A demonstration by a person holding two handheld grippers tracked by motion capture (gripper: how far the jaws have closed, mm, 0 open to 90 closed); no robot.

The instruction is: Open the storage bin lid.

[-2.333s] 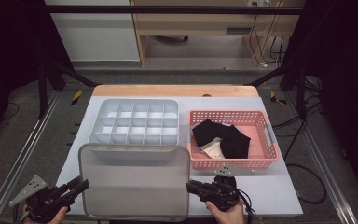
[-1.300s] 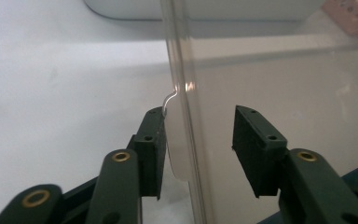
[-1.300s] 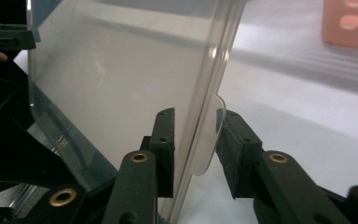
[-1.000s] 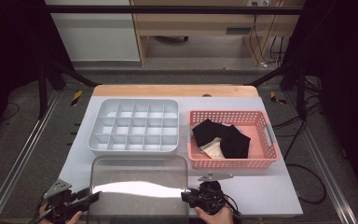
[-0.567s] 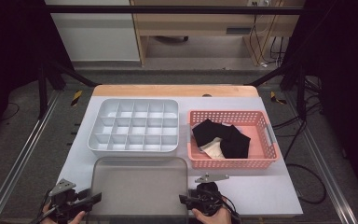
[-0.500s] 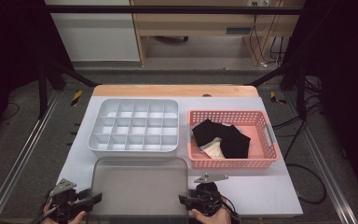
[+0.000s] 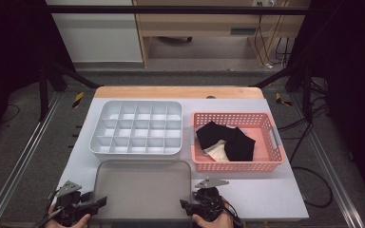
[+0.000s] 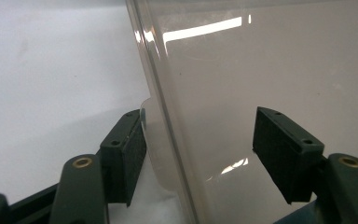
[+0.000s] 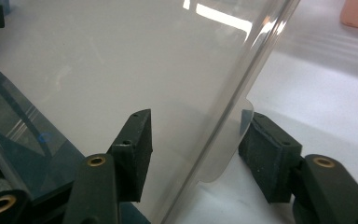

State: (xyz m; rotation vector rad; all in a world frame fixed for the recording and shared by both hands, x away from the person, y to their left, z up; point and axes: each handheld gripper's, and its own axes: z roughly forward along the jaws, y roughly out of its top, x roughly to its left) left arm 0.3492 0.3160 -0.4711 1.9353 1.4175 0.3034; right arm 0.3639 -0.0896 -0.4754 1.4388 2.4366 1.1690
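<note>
A: What are the two sets of jaws doing at the near edge?

B: The left gripper (image 7: 88,205) has its jaws spread wide, straddling the left rim of the clear lid (image 7: 142,189) without pinching it. The right gripper (image 7: 190,207) is likewise wide open astride the right rim; whether a pad brushes the small tab there, I can't quite tell.

A: And how does the lid lie?

B: Flat on the white worktop (image 7: 266,190), long axis left to right, just in front of the grey compartment tray (image 7: 138,127). The pink basket (image 7: 237,141) sits beside the tray, holding dark cloth (image 7: 225,140).
</note>
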